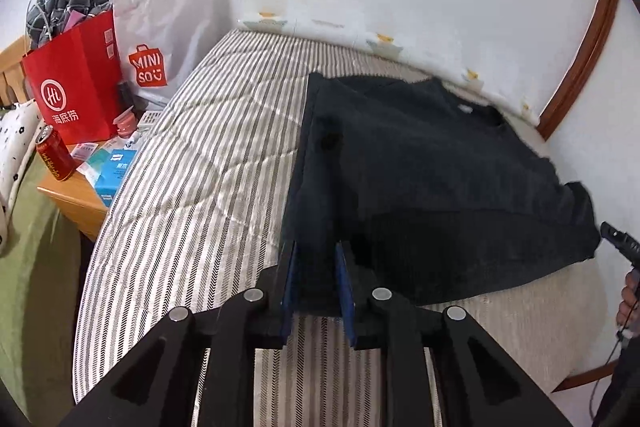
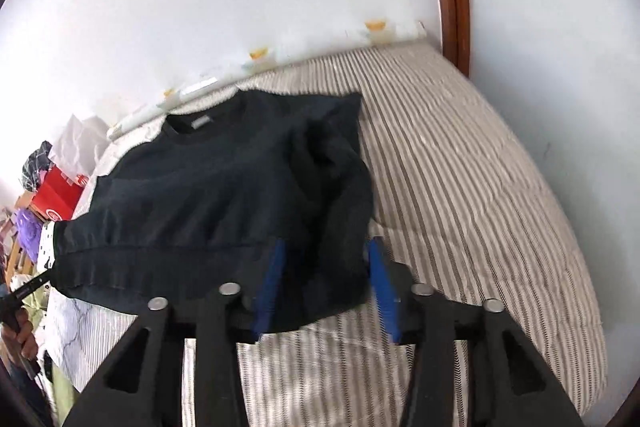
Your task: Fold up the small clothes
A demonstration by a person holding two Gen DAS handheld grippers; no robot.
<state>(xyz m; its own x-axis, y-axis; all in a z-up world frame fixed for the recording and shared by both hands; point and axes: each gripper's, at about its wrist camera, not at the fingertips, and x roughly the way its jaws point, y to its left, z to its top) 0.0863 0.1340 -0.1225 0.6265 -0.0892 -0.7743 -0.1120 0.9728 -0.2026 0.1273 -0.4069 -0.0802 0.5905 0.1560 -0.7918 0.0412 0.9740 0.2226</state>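
Red paper bag (image 1: pixel 76 87) on the desk (image 1: pixel 76 201) holds checked cloth (image 1: pixel 66 7); one white Miniso bag (image 1: pixel 168 39) stands beside it, its contents hidden. One black shirt (image 1: pixel 420 179) lies on the striped bed (image 1: pixel 208 155), hem nearest. Left gripper (image 1: pixel 316 279) and right gripper (image 2: pixel 326 287) each stand wide with hem fabric between the blue pads, not clamped. One red can (image 1: pixel 54 153) leans nearby.

Bright, even daylight; soft shadows beside the white paper shopping bag (image 1: pixel 168 27). Strong fisheye bending, dark vignetted corners. Right wrist view smeared by motion blur.
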